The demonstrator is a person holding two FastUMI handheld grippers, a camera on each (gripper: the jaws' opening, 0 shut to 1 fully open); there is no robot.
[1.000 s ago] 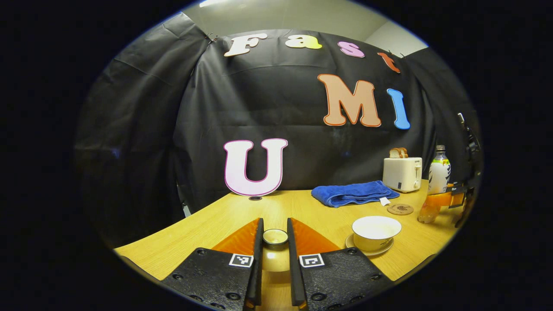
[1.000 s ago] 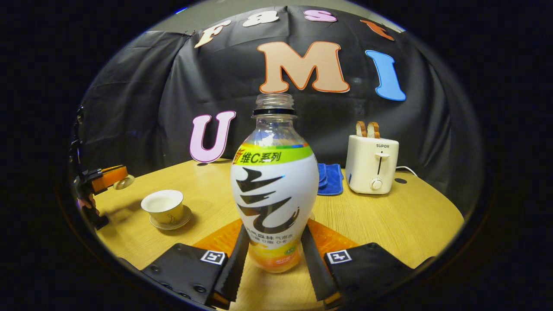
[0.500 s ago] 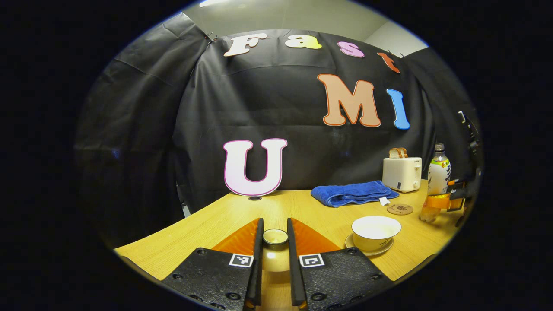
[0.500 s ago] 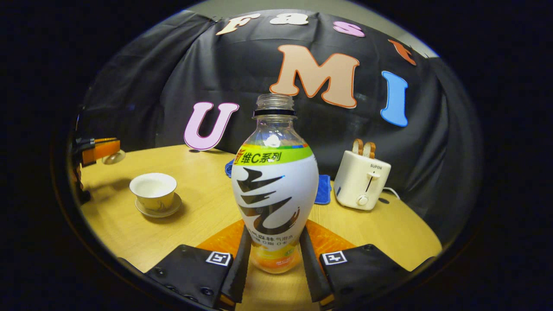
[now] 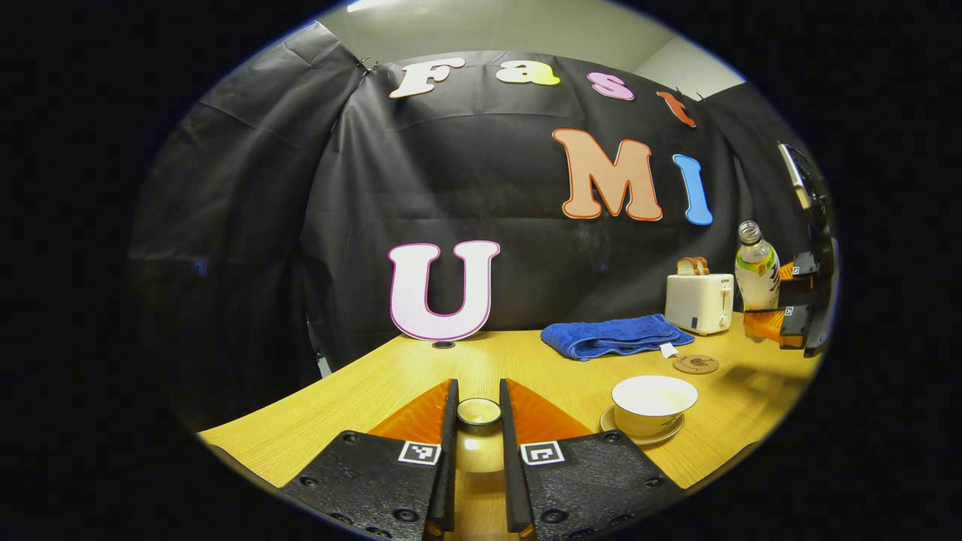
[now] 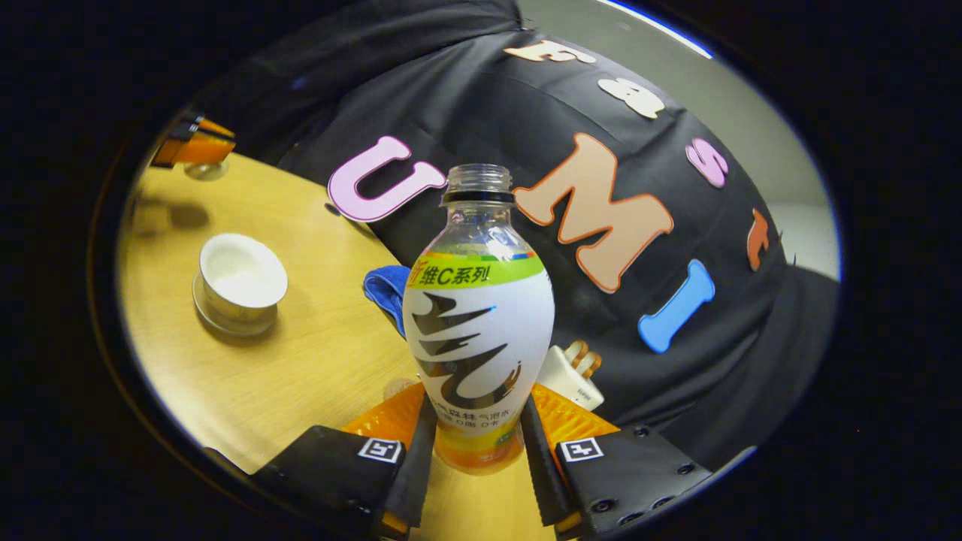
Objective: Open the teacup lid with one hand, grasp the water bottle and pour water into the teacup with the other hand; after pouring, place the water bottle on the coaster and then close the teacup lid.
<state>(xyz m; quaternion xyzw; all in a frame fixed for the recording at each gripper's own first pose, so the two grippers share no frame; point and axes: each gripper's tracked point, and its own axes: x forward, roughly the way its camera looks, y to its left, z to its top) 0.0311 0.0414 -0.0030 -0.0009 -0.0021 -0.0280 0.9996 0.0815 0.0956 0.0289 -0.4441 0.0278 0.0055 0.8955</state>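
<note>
Counter (image 5: 421, 361) of pale wood, carrying at its far side a blue towel (image 5: 612, 336) and a toaster (image 5: 699, 302) with bread in the slots; neither lies between bottle and cup. Water bottle (image 6: 478, 315), uncapped, is clamped low on its body between both fingers of the right tongs (image 6: 476, 451), raised off the counter and leaning toward the cup side; in the left gripper view it hangs at far right, above the coaster (image 5: 696, 364). Teacup (image 5: 653, 404) sits open on its saucer (image 5: 643, 433), near the left hand, well apart from the bottle. Teacup lid (image 5: 479, 412) is pinched by its knob between the narrow-set left tongs (image 5: 478, 428), held off to the side of the cup. Step in hand, by my reading: carrying the bottle across to pour. To do it well: bring the bottle mouth over the middle of the cup before tipping further, since the bottle is already canted and open; tip slowly, as the grip is low and the neck will swing wide; keep the lid parked clear of the pour line. Liquid level is hard to read behind the label.
</note>
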